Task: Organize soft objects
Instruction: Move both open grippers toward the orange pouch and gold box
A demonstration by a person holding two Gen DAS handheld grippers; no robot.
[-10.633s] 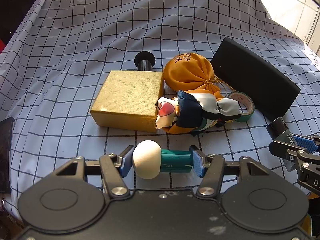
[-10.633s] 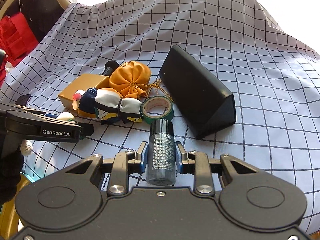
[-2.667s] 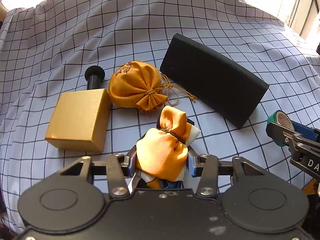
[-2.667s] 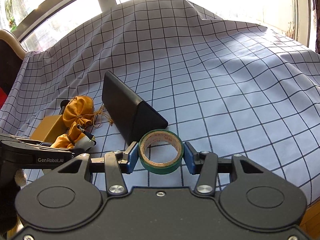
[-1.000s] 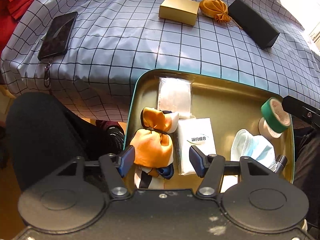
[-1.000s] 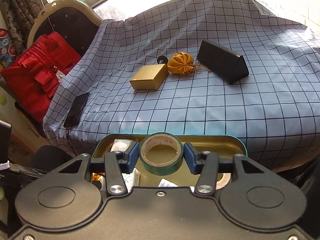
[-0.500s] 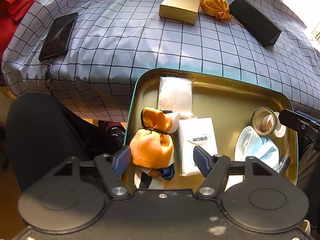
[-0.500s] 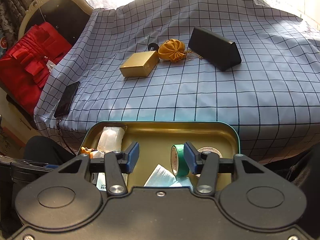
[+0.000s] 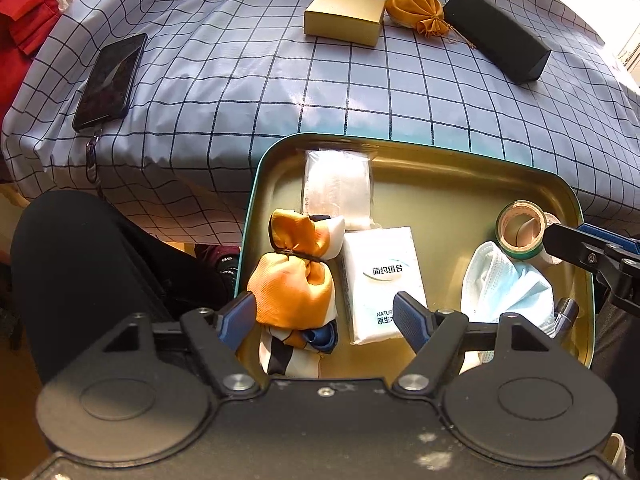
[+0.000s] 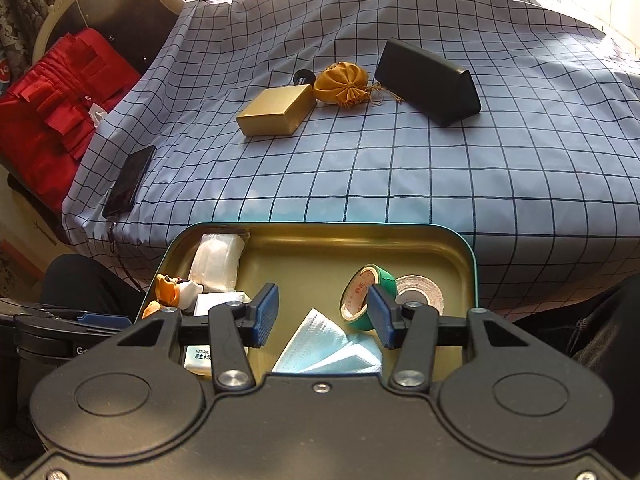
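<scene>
Grippers both hover over the tin tray (image 9: 460,168), pitched down. Left gripper (image 9: 326,314) is spread wide, the scarf bundle (image 9: 294,280) released at the tray's left edge. Right gripper (image 10: 322,314) is spread too, the green tape roll (image 10: 362,292) leaning free by its right finger, near the tray's right wall.

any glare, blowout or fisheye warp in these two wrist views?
Left wrist: top right corner blown out by sunlight, a bright glare patch on the checked cloth just beyond the tin; grid lines bow outward. Right wrist: window light washes out the upper right edge, the cloth's grid curves strongly, and both gripper bodies sit dark in the foreground.
</scene>
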